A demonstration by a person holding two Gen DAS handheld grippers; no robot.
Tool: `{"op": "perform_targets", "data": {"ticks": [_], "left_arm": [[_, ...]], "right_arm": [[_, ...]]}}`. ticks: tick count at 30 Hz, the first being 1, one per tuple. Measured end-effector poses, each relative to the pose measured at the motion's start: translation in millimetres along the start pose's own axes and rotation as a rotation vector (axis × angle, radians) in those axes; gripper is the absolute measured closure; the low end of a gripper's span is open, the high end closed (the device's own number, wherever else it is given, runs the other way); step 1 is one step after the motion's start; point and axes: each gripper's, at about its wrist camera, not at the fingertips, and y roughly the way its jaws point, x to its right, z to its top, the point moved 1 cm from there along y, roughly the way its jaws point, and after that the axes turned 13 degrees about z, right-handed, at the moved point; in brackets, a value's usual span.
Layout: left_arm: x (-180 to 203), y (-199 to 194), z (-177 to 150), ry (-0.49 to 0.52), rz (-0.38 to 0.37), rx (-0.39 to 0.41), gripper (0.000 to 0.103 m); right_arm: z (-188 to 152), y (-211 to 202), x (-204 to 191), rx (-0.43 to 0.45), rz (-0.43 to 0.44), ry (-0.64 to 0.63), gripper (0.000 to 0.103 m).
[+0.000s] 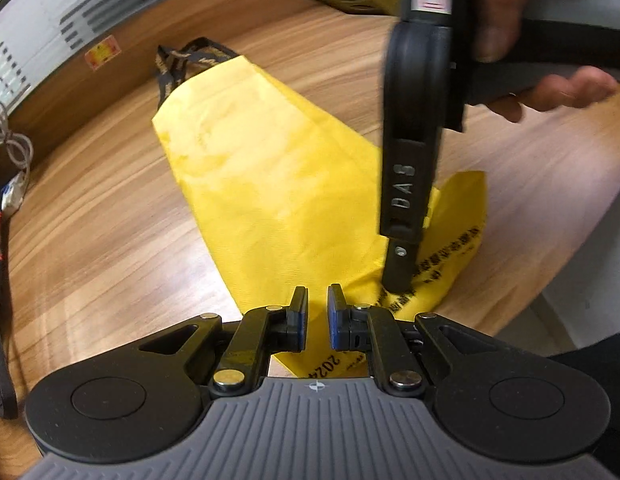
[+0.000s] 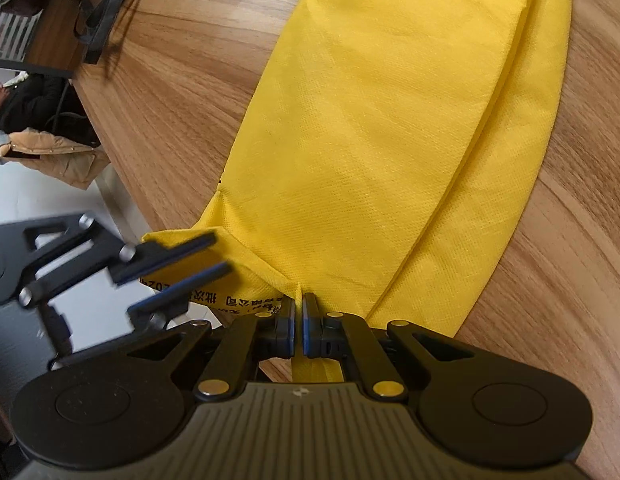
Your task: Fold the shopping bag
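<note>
**Yellow bag pinched at its bottom edge on the wooden table**

Your right gripper (image 2: 298,312) has its jaws pressed together on a thin ridge of the yellow shopping bag (image 2: 389,140), gripping the fabric at the bag's near, bottom edge. The bag lies lengthwise on the wooden table (image 2: 170,120), its side layers showing as overlapping folds along the right. Your left gripper (image 1: 317,308) sits with its jaws a little apart over the same bottom end, yellow fabric showing in the gap between the blue pads (image 1: 333,316); from the right wrist view its fingers straddle a corner of the bag near the table's edge, though blur hides whether they touch it. The bag's black handles (image 1: 178,64) lie at the far end, flat on the table. Black printed text (image 1: 449,256) runs along the bottom panel.
</note>
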Motion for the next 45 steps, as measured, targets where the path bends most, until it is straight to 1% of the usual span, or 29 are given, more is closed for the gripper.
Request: {"op": "perform_targets", "data": {"ticks": [3,5,7,10,15,22,25,26,27,29,31,32,33,35,36,37,39,42,44,45], "left_arm": [[-7.5,-31.7,9.9,0.005,-0.06,0.066,0.089],[-1.3,-45.9,6.9,0.082,-0.067,0.078,0.089],[10.0,-43.6,-2.5,0.164,-0.076,0.041,0.089],[26.1,-31.5,-17.9,0.244,-0.05,0.004,0.09],[23.1,-12.6,-15.4,0.164,-0.04,-0.033,0.09],[19.0,14.0,-12.1,0.053,-0.026,-0.085,0.091],[19.1,26.8,-19.2,0.052,-0.027,-0.087,0.092],[19.5,30.2,-21.2,0.056,-0.03,-0.077,0.092],[19.7,30.7,-20.2,0.05,-0.033,-0.072,0.092],[14.0,34.1,-17.9,0.016,-0.056,-0.089,0.092],[8.9,36.4,-15.3,0.017,-0.067,-0.095,0.092],[8.6,37.2,-15.3,0.023,-0.066,-0.096,0.092],[8.3,38.0,-15.3,0.028,-0.065,-0.097,0.092],[6.0,40.2,-14.6,0.023,-0.071,-0.1,0.092],[2.1,41.5,-15.1,-0.004,-0.087,-0.109,0.092],[-1.8,42.6,-15.8,-0.029,-0.105,-0.117,0.092],[-8.5,44.5,-15.2,-0.053,-0.134,-0.13,0.092],[-14.8,46.8,-12.1,-0.068,-0.172,-0.149,0.092],[-14.8,45.8,-10.6,-0.057,-0.184,-0.156,0.092],[-14.4,45.2,-8.9,-0.047,-0.189,-0.16,0.092]], "right_arm": [[-1.2,-2.2,1.6,0.004,0.001,0.007,0.101],[-0.9,-3.3,3.7,0.003,0.008,0.015,0.101],[-0.3,-5.1,9.2,0.003,0.033,0.035,0.101],[0.2,-6.0,15.6,0.009,0.069,0.062,0.101],[0.7,-6.8,20.5,0.01,0.095,0.08,0.101],[6.8,-4.4,21.5,-0.02,0.111,0.08,0.101],[8.2,-3.6,21.9,-0.024,0.12,0.077,0.102],[8.2,-3.7,22.6,-0.023,0.125,0.078,0.101],[7.6,-3.9,22.2,-0.021,0.125,0.068,0.101],[6.3,-4.5,21.3,-0.016,0.126,0.049,0.101],[1.0,-9.7,15.4,0.009,0.113,0.001,0.099],[-1.7,-12.4,12.5,0.022,0.106,-0.023,0.09],[-4.5,-15.4,9.4,0.037,0.099,-0.047,0.086],[-20.1,-39.3,-1.4,0.183,0.049,-0.13,0.064],[-33.5,-52.2,-7.1,0.274,0.023,-0.177,0.059],[-48.6,-59.5,-9.1,0.337,0.027,-0.205,0.054],[-78.6,-73.9,-13.1,0.461,0.032,-0.259,0.053],[-114.5,-66.9,-22.1,0.492,-0.028,-0.358,0.053],[-129.2,-52.2,-27.8,0.464,-0.122,-0.451,0.053],[-132.5,-46.1,-26.8,0.457,-0.146,-0.469,0.053]]}}
